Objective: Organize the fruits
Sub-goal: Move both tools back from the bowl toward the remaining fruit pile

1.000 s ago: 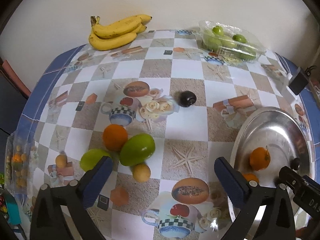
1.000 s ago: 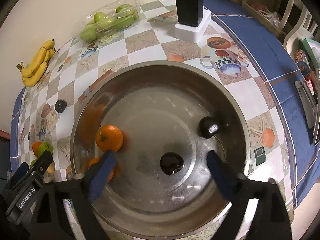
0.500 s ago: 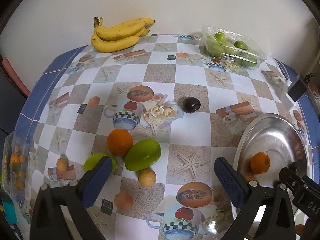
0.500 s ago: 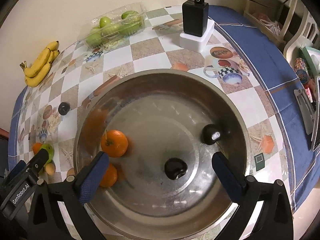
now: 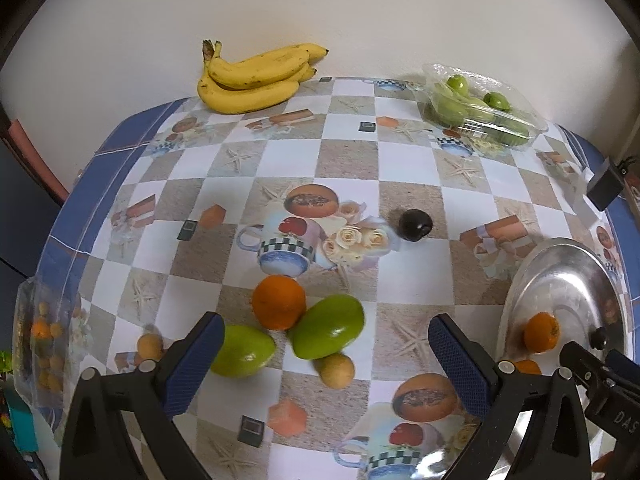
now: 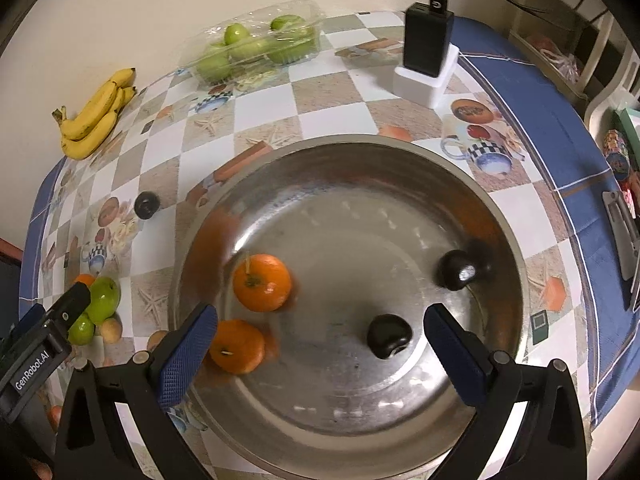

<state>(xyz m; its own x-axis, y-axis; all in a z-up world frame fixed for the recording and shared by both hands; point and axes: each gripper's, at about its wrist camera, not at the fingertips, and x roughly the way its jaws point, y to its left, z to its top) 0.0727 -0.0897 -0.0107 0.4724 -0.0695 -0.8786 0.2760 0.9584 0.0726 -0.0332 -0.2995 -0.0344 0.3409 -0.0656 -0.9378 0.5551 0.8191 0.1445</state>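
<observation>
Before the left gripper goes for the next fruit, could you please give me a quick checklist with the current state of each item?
1. Left gripper open and empty: ok.
2. Right gripper open and empty, over the bowl: ok.
3. Loose fruit within the left gripper's view: ok; orange, two green mangoes, small yellow fruit, dark plum.
4. Target stands free: not ok; the orange and mangoes sit pressed together.
5. Room in the bowl: ok; it holds two oranges and two dark fruits.
6. Fruit firmness for the grip: cannot tell.
</observation>
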